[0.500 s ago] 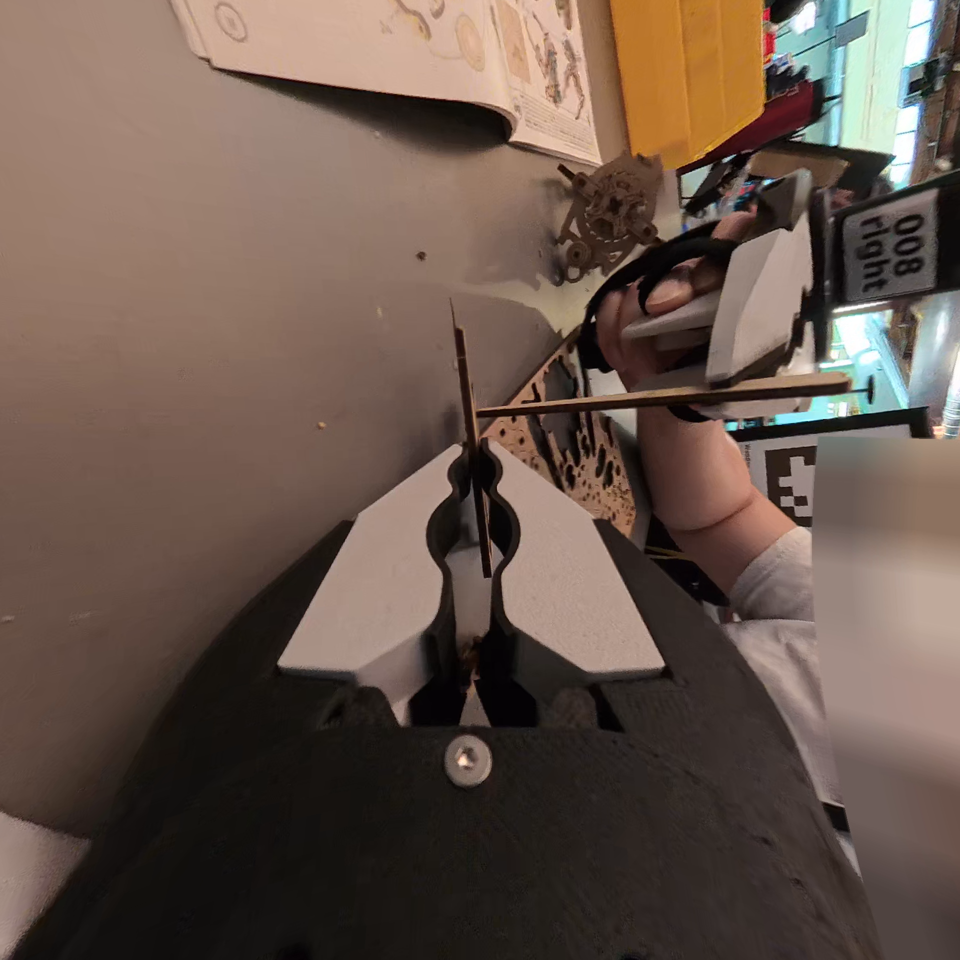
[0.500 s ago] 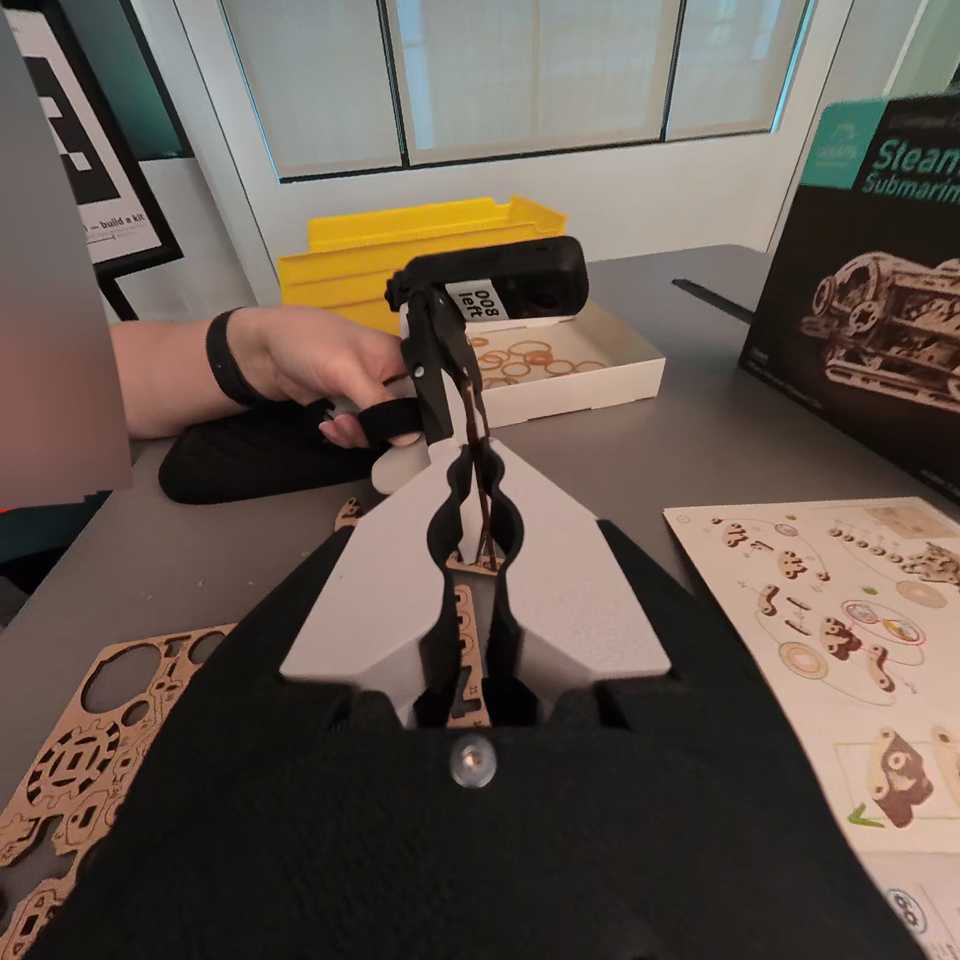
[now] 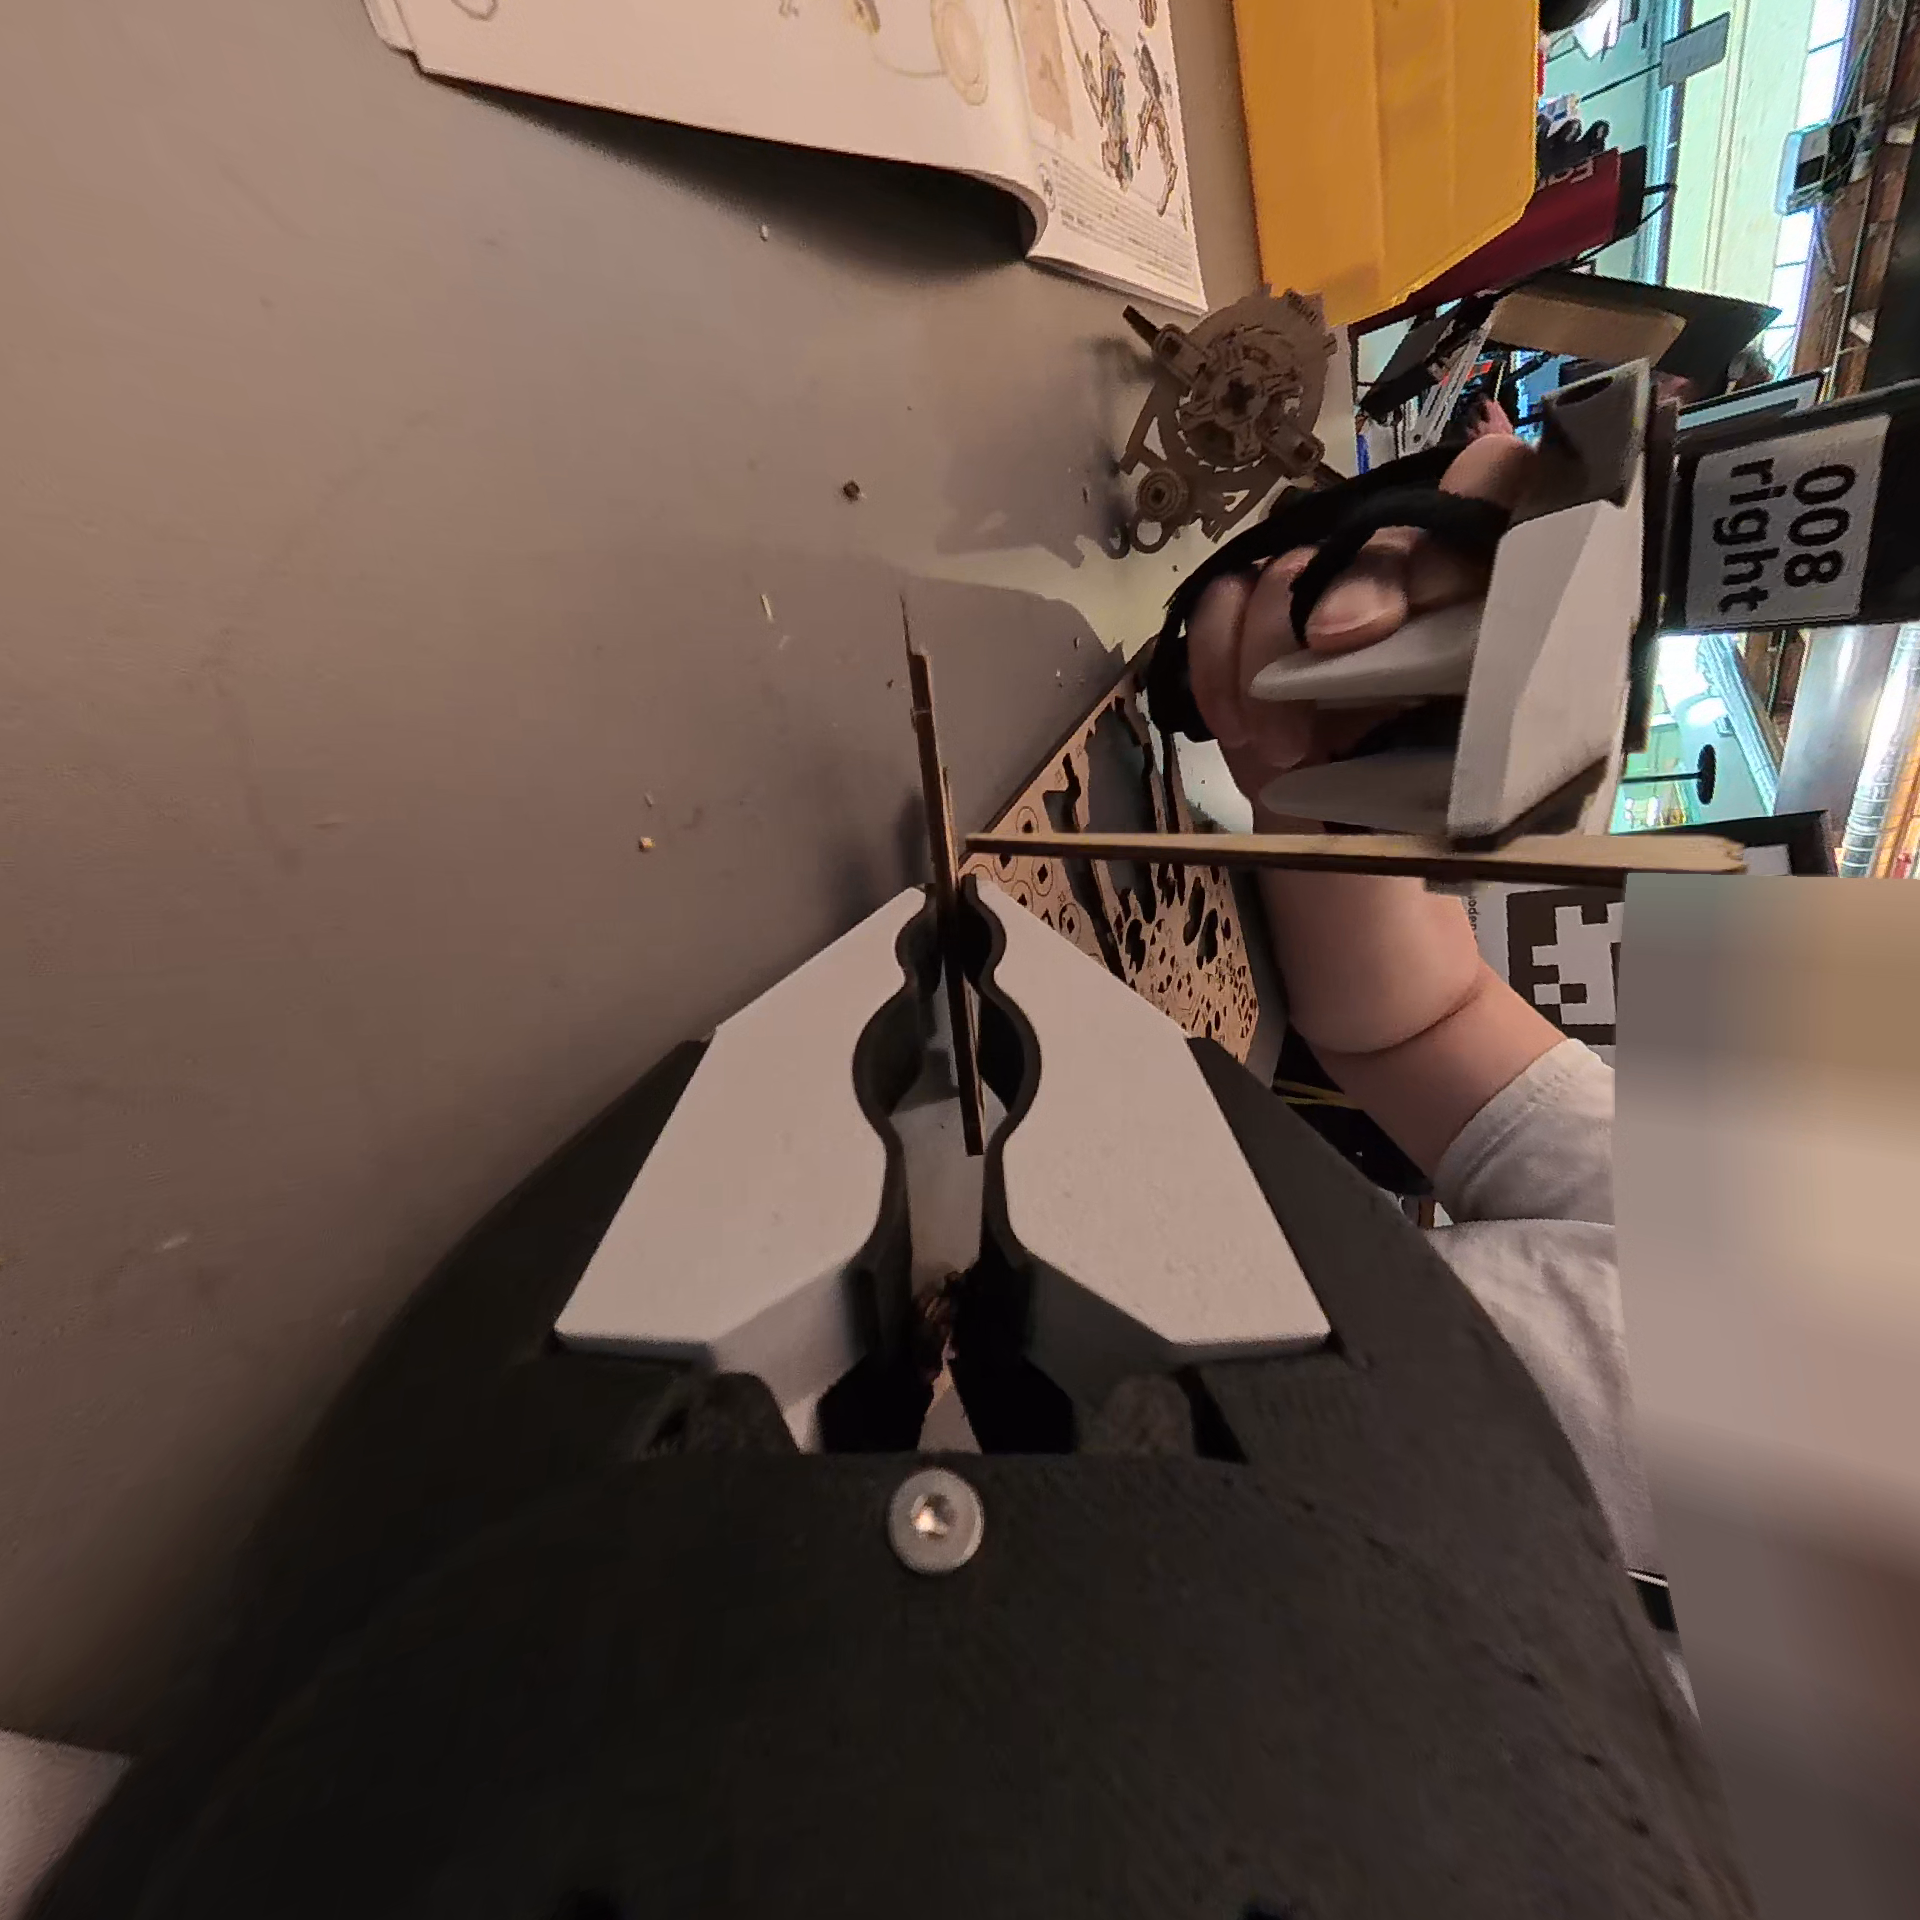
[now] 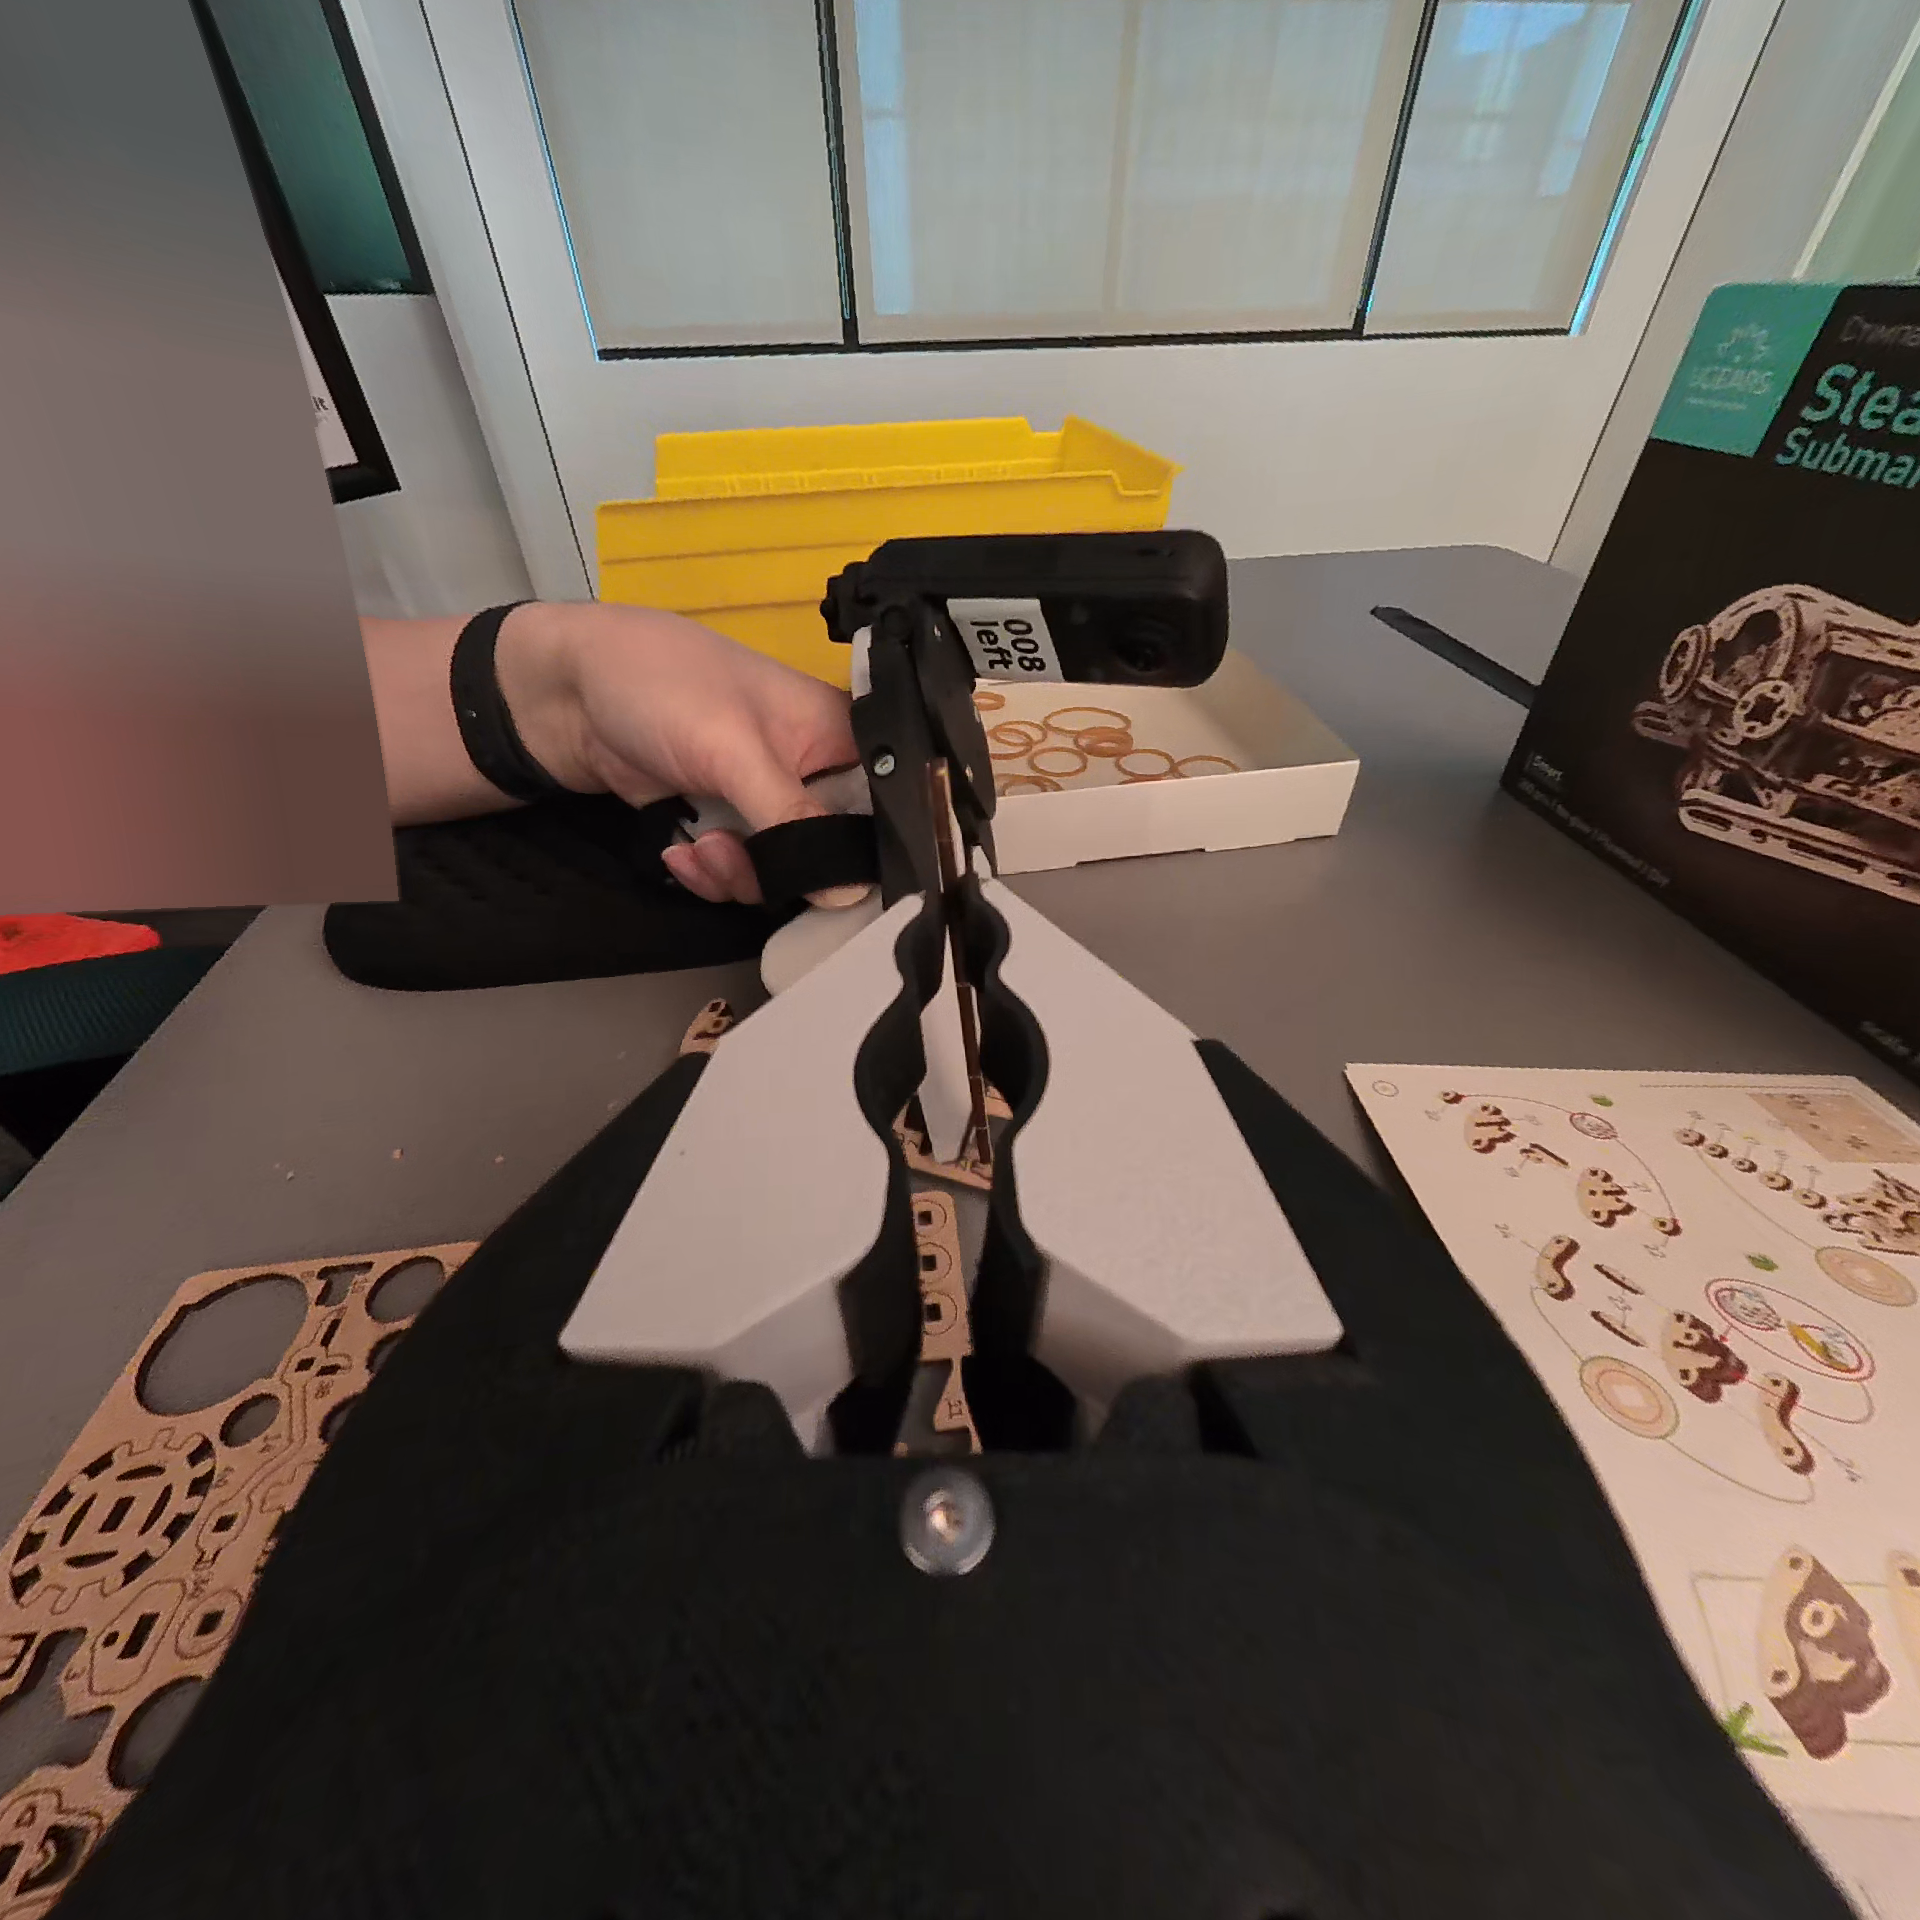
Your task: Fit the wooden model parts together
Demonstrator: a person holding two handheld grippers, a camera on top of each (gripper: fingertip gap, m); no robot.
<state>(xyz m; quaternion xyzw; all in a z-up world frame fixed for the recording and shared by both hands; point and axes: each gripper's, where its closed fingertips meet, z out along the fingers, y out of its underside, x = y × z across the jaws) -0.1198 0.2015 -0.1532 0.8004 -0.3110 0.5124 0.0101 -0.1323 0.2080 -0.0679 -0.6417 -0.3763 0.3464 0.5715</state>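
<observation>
Above the grey tabletop (image 3: 416, 727), the left gripper (image 3: 948, 914) is clenched on a thin flat wooden model piece (image 3: 940, 831) held edge-on. To that piece's right, a long wooden strip (image 3: 1351, 847), pinched in the right gripper (image 4: 961, 914), meets it at a right angle. A perforated plywood sheet (image 3: 1164, 914) lies beneath; a yellow plastic bin (image 3: 1382, 145) sits beyond.

I see a grey table (image 4: 1299, 935) carrying a yellow bin (image 4: 831, 520) at the back, with a shallow white tray (image 4: 1195, 800) of rings in front of it. A dark kit box (image 4: 1714, 675) stands at right beside an open instruction booklet (image 4: 1662, 1351). A punched-out wooden sheet (image 4: 156, 1455), a black pad (image 4: 520, 914) and a small gear assembly (image 3: 1226, 416) also lie there.
</observation>
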